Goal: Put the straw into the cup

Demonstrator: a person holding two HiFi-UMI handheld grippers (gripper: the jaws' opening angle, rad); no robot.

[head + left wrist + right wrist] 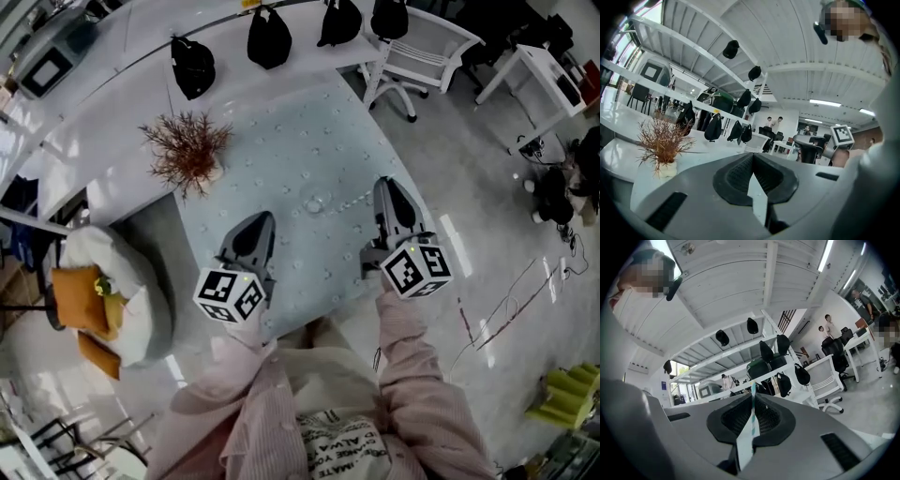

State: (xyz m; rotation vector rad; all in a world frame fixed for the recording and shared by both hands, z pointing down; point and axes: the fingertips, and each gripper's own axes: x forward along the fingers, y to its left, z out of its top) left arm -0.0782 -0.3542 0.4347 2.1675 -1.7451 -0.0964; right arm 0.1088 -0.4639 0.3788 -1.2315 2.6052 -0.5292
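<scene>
A small clear cup [314,202] stands near the middle of the pale blue table [281,131], seen from above. It lies between my two grippers and is apart from both. My right gripper [386,184] [753,397] is shut on a white paper-wrapped straw [749,432] with teal marks, whose end pokes just past the fingertips. My left gripper [263,221] [752,159] has its tips together. A pale sliver shows between its pads, and I cannot tell what it is. Neither gripper view shows the cup.
A dried red-brown plant [187,150] [661,145] in a white pot stands at the table's far left. Black bags [269,37] hang from a white rack behind it. A white chair [417,56] is at the far right, and a white beanbag with orange cushions [112,300] on the left.
</scene>
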